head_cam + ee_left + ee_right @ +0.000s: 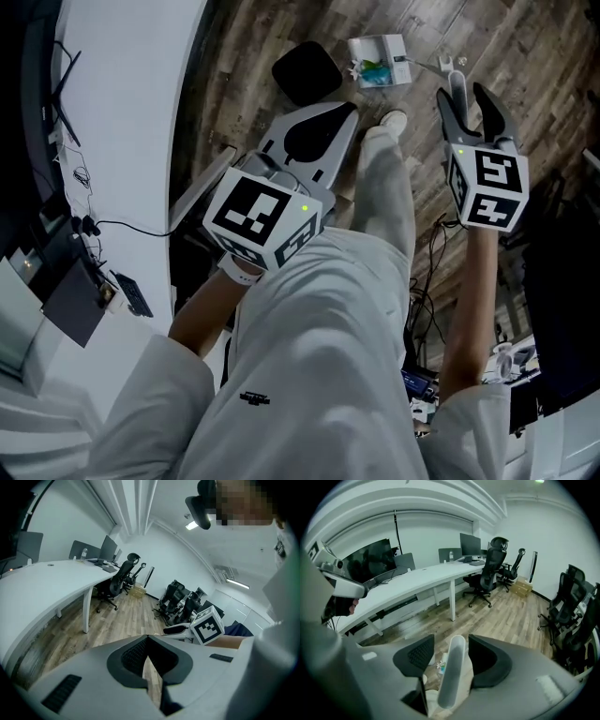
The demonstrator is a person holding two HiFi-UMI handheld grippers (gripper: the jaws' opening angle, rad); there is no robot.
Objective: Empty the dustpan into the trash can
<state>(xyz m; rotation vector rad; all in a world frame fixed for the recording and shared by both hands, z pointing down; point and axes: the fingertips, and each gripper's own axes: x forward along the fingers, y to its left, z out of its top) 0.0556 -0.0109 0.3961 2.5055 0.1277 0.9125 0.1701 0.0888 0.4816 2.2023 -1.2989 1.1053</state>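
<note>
The dustpan is seen standing on the wooden floor ahead of the person's feet, with a few coloured scraps lying in its tray. A black rounded container just beside it is taken to be the trash can. The dustpan's long pale handle rises upright, and its top is framed by the right gripper, whose jaws are spread wide on either side with a gap left at each pad, so nothing is gripped yet. The left gripper is clenched on nothing, and only floor is seen through the slit between its jaws. The dustpan is judged to be light, stiff plastic. The handle looks smooth and round, so it may twist or slide in a loose grip. A firm hold near the top of the handle is suggested. The tray should be kept level until it is above the trash can, since the scraps are loose.
</note>
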